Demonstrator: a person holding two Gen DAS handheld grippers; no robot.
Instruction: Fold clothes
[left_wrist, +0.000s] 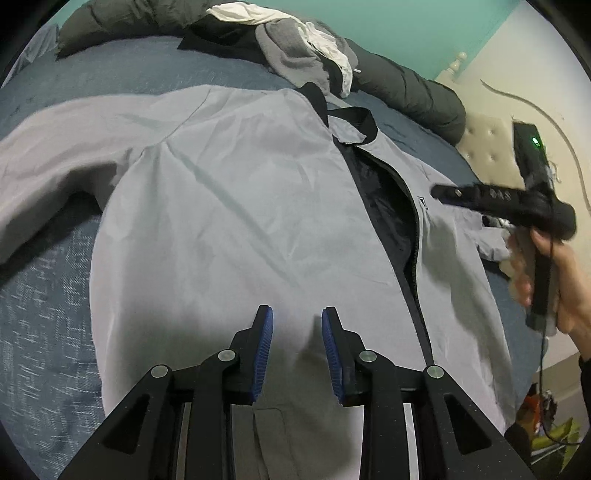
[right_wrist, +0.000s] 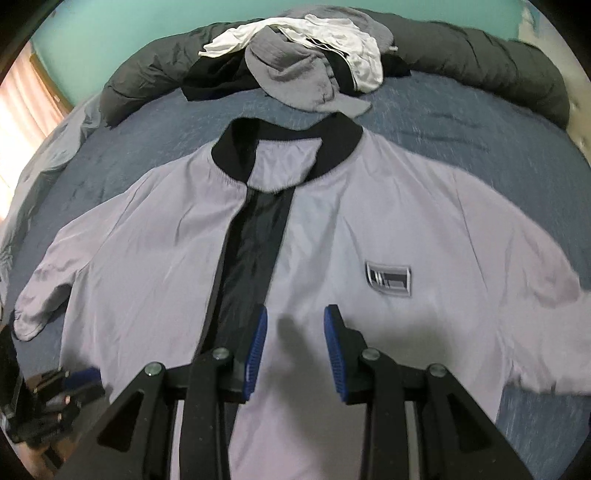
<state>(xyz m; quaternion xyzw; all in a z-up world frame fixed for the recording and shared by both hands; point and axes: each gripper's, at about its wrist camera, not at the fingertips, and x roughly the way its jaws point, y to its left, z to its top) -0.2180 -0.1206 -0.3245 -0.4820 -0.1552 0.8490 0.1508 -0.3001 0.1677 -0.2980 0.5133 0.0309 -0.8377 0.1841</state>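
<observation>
A light grey jacket (right_wrist: 369, 229) with a black collar (right_wrist: 236, 147) lies front-up and spread flat on the bed. Its zip is open, showing the dark lining (right_wrist: 255, 240), and a logo patch (right_wrist: 388, 277) sits on the chest. My right gripper (right_wrist: 295, 325) is open over the lower front, just right of the zip, holding nothing. My left gripper (left_wrist: 297, 325) is open over the jacket's (left_wrist: 221, 184) other front panel, also holding nothing. From the left wrist, the right gripper (left_wrist: 443, 194) shows at the right in a hand (left_wrist: 569, 295). The left gripper (right_wrist: 55, 398) appears blurred at the bottom left.
A pile of grey, white and black clothes (right_wrist: 306, 70) lies at the head of the bed, just beyond the collar. A dark puffy duvet (right_wrist: 480, 55) runs behind it. Blue bed cover (right_wrist: 443, 122) surrounds the jacket. A tufted headboard (left_wrist: 487, 147) stands at the right.
</observation>
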